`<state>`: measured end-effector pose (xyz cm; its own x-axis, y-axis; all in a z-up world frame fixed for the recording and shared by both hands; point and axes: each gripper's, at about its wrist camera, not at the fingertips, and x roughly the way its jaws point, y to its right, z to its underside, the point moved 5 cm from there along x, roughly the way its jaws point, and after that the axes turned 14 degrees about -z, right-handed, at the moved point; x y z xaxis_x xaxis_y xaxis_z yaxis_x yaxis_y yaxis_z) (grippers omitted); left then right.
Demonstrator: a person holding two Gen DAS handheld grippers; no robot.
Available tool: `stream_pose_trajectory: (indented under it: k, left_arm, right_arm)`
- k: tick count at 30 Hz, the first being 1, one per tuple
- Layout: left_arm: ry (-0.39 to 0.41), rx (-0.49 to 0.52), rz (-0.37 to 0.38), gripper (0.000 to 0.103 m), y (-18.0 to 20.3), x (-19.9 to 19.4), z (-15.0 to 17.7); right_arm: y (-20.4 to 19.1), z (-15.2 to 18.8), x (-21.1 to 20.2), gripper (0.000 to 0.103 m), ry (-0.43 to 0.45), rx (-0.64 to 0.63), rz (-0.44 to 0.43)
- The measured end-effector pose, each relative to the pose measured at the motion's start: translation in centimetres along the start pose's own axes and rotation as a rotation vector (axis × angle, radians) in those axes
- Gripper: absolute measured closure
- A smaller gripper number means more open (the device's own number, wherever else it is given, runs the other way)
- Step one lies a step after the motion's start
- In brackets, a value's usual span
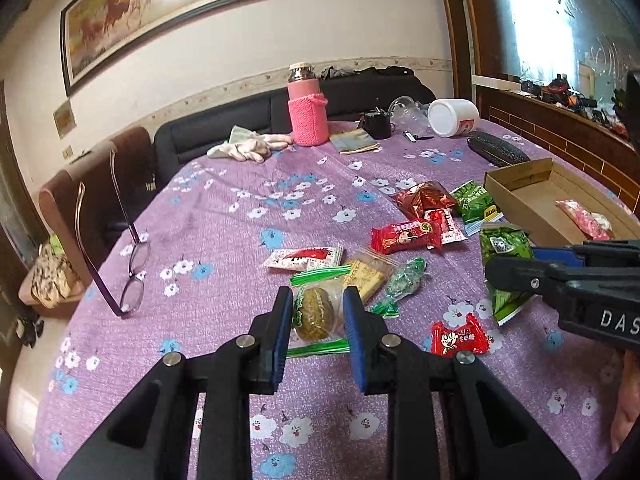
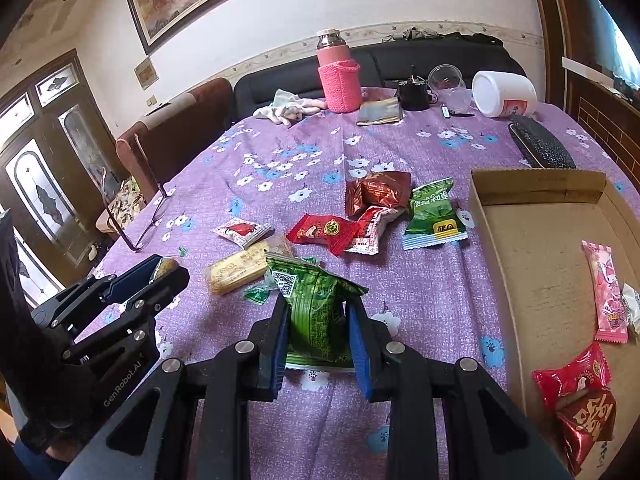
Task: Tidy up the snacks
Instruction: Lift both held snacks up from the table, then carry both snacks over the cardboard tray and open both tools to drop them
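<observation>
Several wrapped snacks lie on the purple flowered tablecloth (image 1: 224, 220). My left gripper (image 1: 317, 312) is shut on a clear packet with green ends holding a round brown cake (image 1: 314, 314). My right gripper (image 2: 318, 328) is shut on a green snack bag (image 2: 314, 304), held above the cloth; that bag also shows in the left wrist view (image 1: 505, 268). A cardboard box (image 2: 536, 264) at the right holds a pink packet (image 2: 606, 296) and red packets (image 2: 574, 380). Red packets (image 2: 324, 232), another green bag (image 2: 434, 216) and a yellow biscuit pack (image 2: 240, 270) lie between.
Eyeglasses (image 1: 132, 276) stand at the table's left edge. At the far side are a pink bottle (image 1: 306, 110), a white jar on its side (image 1: 454, 117), a black case (image 1: 498, 148), a cloth (image 1: 248, 146) and a dark sofa (image 1: 224, 128).
</observation>
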<state>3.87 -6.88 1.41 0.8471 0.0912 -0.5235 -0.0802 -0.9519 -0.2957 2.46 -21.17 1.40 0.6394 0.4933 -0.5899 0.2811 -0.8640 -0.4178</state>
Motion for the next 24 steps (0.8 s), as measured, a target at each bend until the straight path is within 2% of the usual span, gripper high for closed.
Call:
stream_pose_trajectory:
  k: [6, 18, 24]
  left_arm:
    - [0.026, 0.021, -0.009, 0.078, 0.3, -0.4, -0.1]
    - [0.027, 0.023, -0.010, 0.078, 0.4, -0.4, 0.0]
    - [0.015, 0.008, 0.017, 0.078, 0.3, -0.4, 0.0]
  right_arm:
    - [0.2, -0.2, -0.3, 0.073, 0.011, 0.010, 0.002]
    - [0.5, -0.4, -0.6, 0.073, 0.018, 0.021, 0.002]
    - [1.5, -0.9, -1.2, 0.073, 0.028, 0.051, 0.008]
